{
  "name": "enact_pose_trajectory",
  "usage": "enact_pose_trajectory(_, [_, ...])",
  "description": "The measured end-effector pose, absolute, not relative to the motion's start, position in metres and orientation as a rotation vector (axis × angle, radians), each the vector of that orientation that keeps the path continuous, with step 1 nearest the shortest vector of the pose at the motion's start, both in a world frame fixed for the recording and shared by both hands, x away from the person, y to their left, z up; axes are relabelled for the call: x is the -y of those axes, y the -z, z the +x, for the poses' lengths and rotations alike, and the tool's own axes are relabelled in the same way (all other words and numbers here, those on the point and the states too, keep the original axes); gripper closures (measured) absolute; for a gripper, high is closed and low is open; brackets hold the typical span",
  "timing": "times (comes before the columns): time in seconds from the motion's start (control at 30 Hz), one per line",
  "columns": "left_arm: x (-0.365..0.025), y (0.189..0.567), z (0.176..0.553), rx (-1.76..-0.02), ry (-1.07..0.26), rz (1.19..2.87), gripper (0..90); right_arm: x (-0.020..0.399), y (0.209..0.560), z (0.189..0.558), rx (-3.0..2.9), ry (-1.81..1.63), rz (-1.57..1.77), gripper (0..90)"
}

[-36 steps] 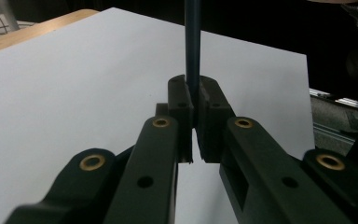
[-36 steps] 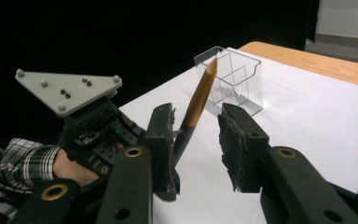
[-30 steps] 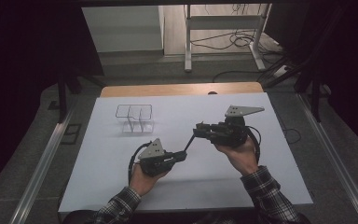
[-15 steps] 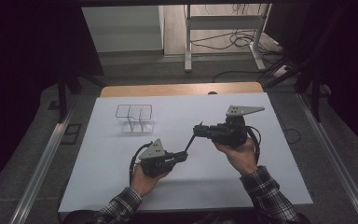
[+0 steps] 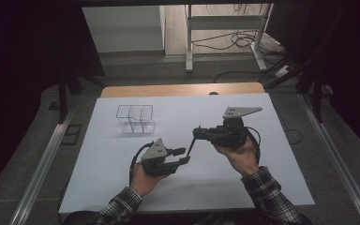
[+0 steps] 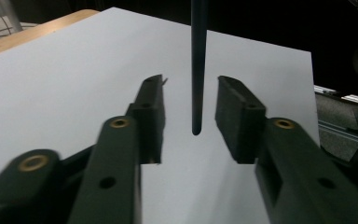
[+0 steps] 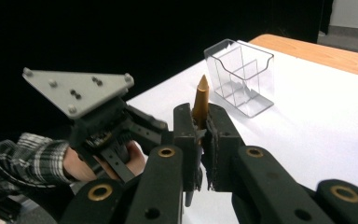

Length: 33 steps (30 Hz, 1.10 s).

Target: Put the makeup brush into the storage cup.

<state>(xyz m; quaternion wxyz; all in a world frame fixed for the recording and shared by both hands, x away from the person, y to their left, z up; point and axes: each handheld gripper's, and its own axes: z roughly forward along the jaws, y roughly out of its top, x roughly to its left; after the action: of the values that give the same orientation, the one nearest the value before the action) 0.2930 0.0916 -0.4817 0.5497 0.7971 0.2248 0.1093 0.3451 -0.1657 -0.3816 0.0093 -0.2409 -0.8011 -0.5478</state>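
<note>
Right fingers (image 7: 200, 135): clamped on pencil (image 7: 200, 100).
Left fingers (image 6: 189, 119): just opened, apart; pencil end between, untouched.

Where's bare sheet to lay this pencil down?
Free: the white sheet right of the right gripper, and the near-left stretch below the clear organizer. Crowded: the middle, where the pencil spans to the left gripper.

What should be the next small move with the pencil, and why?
Probably draw the left gripper back. Its jaws have just been opening and stand clear of the pencil. The right gripper is shut on the pencil, and the clear holder stands apart.
</note>
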Motion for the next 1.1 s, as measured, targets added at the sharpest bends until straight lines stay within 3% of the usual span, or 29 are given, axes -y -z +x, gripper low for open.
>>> enact_pose_trajectory(0.2, [-0.092,0.478,0.294,-0.523,-0.240,1.888,52.5,0.161,0.384,0.344,2.552,1.674,-0.730,84.2])
enact_pose_trajectory(0.4, [-0.092,0.476,0.294,-0.516,-0.221,1.886,51.9,0.155,0.390,0.343,2.604,1.622,-0.701,84.2])
enact_pose_trajectory(1.1, [-0.095,0.474,0.297,-0.525,-0.159,1.867,64.8,0.136,0.401,0.335,2.699,1.514,-0.608,84.1])
